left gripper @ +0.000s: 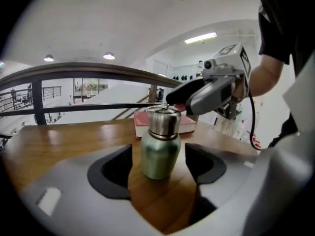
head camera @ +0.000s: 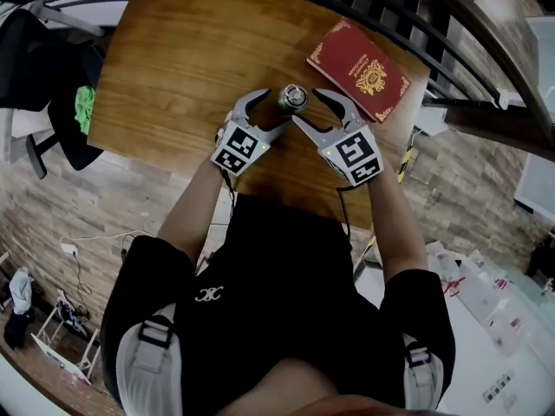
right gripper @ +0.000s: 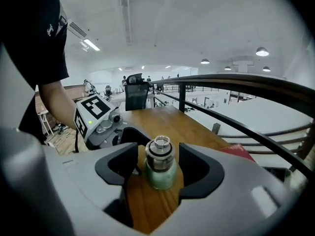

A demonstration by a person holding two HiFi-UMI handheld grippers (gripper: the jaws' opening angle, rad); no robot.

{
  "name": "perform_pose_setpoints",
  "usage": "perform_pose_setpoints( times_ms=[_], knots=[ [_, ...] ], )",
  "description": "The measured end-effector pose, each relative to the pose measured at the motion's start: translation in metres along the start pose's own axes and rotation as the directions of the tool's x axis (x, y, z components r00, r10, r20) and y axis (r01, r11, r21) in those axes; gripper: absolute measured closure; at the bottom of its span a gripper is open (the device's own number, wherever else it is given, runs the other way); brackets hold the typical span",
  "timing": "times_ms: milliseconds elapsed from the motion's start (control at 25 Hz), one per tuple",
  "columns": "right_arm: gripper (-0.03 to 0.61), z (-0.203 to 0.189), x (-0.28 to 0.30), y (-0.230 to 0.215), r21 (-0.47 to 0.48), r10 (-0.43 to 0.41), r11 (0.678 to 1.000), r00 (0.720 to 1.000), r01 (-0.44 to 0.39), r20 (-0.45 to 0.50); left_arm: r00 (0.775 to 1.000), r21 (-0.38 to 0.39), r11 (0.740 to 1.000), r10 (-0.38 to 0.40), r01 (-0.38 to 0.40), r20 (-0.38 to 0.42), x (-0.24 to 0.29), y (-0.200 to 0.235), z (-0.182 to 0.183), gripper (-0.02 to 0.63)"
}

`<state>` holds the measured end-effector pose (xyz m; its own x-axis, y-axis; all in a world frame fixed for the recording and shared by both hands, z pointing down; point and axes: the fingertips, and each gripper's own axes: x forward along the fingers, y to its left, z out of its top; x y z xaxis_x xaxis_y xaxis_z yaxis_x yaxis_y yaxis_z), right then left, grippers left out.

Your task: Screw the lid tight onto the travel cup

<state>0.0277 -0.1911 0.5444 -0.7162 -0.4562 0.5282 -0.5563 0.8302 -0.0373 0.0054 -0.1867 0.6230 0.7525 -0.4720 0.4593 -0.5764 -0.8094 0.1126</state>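
Note:
A small travel cup (head camera: pixel 292 99) with a green body and a steel lid stands upright on the wooden table (head camera: pixel 182 68). Both grippers flank it near the table's front edge. My left gripper (head camera: pixel 274 111) reaches in from the left and my right gripper (head camera: pixel 305 107) from the right. In the left gripper view the cup (left gripper: pixel 160 149) stands between the open jaws with a gap on each side, and the right gripper (left gripper: pixel 211 90) hovers by the lid. In the right gripper view the cup (right gripper: pixel 160 168) stands between the open pads (right gripper: pixel 197 168), close to them but not squeezed.
A red, gold-printed booklet (head camera: pixel 358 69) lies at the table's back right, behind the cup. A dark metal railing (head camera: pixel 451 24) runs along the table's far side. A black office chair (head camera: pixel 52 94) stands to the left of the table.

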Motion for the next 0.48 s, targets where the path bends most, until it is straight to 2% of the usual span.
perform_pose_setpoints(
  times_ms=[160, 280, 480],
  knots=[
    [0.296, -0.007, 0.015, 0.006, -0.051, 0.106, 0.993, 0.994, -0.108, -0.036, 0.999, 0.025, 0.998, -0.050, 0.050, -0.007, 0.017, -0.002, -0.005, 0.233],
    [0.295, -0.011, 0.026, -0.001, -0.131, 0.145, 0.979, 0.985, -0.156, -0.090, 0.996, 0.043, 0.995, -0.085, 0.086, -0.027, 0.028, -0.004, -0.011, 0.230],
    [0.298, -0.018, 0.034, -0.001, -0.213, 0.261, 0.929, 0.944, -0.303, -0.203, 0.994, 0.071, 0.992, -0.106, 0.108, -0.026, 0.037, -0.003, -0.013, 0.232]
  ],
)
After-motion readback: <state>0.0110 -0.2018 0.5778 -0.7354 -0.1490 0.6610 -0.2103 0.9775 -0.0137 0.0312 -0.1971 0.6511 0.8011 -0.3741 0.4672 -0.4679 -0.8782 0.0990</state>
